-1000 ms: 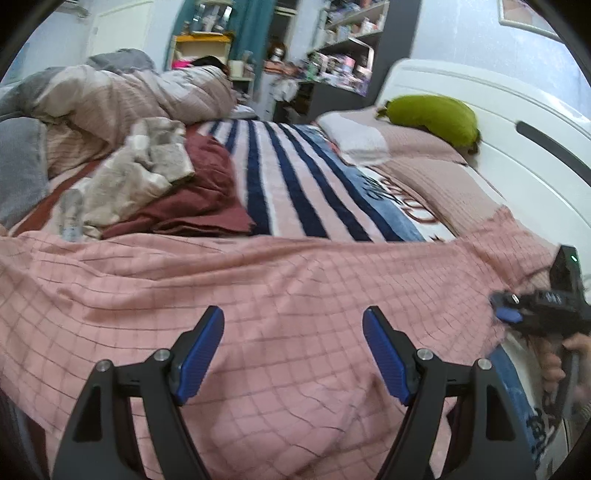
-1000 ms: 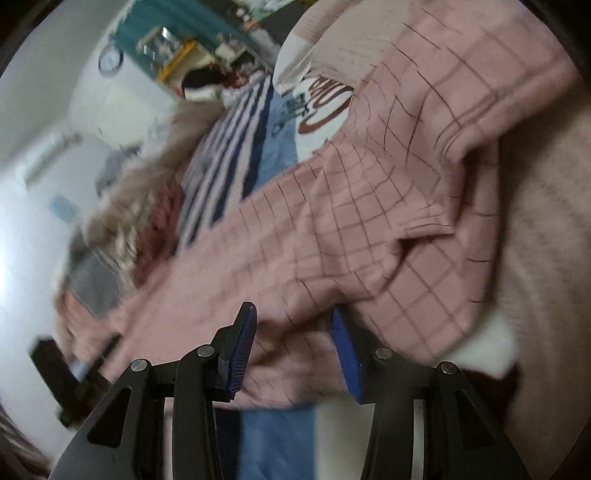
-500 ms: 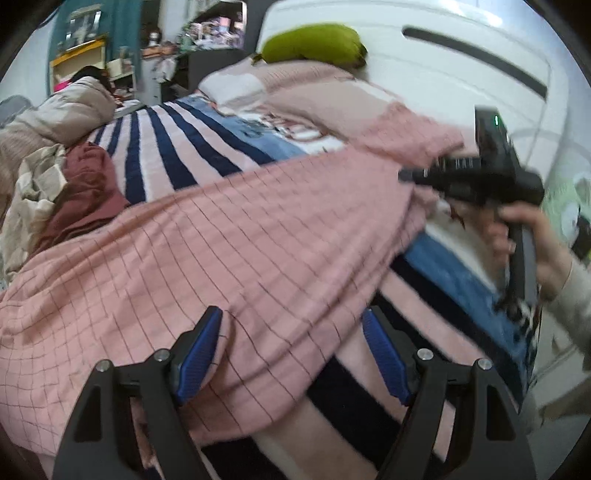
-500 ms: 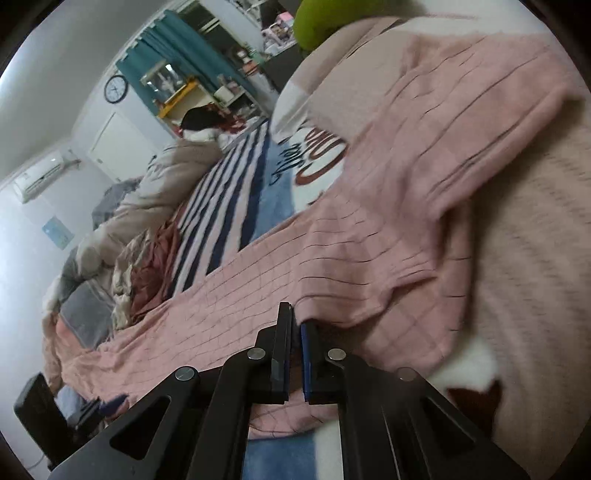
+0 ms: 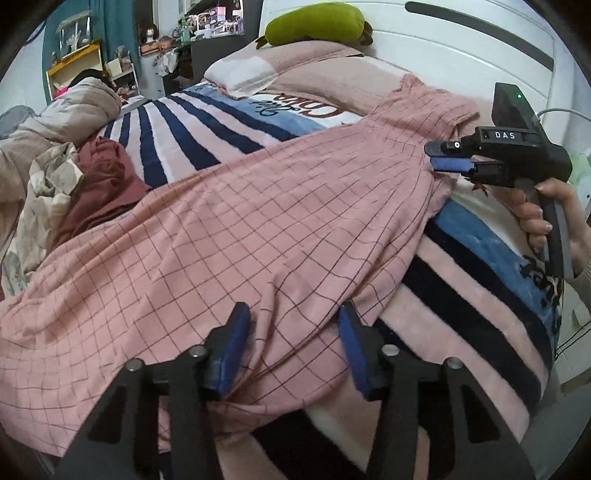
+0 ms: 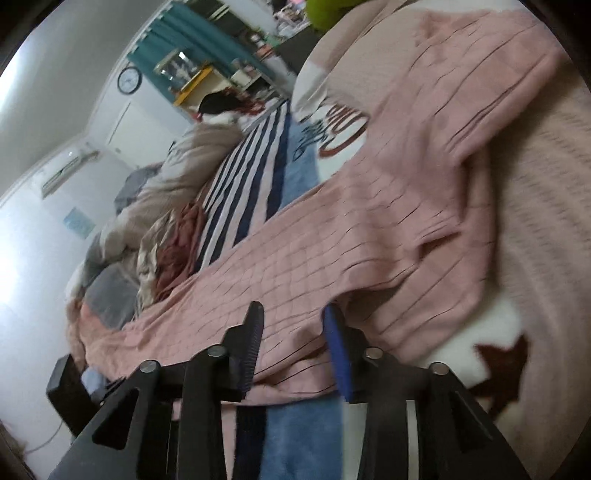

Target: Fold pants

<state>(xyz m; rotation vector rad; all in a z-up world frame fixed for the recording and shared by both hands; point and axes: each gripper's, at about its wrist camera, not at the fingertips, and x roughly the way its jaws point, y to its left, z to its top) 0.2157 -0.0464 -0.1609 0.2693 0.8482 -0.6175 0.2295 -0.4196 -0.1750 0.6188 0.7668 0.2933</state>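
Pink checked pants (image 5: 258,229) lie stretched across the striped bed, one end near the pillows. My left gripper (image 5: 291,347) is open, its blue pads either side of the pants' near edge. My right gripper (image 6: 295,343) is open with pink cloth lying between its fingers at the pants' other end (image 6: 369,229). In the left wrist view the right gripper (image 5: 448,164) sits at the cloth's right edge, held by a hand.
A striped blanket (image 5: 192,140) covers the bed. A heap of maroon and beige clothes (image 5: 74,184) lies at the left. Pillows (image 5: 295,70) and a green cushion (image 5: 317,22) lie by the white headboard (image 5: 461,40). A rumpled duvet (image 5: 62,114) lies beyond.
My right gripper was shut on the pants' edge half a second ago and is now open. My left gripper has closed in on the pants' near edge, its jaws narrower.
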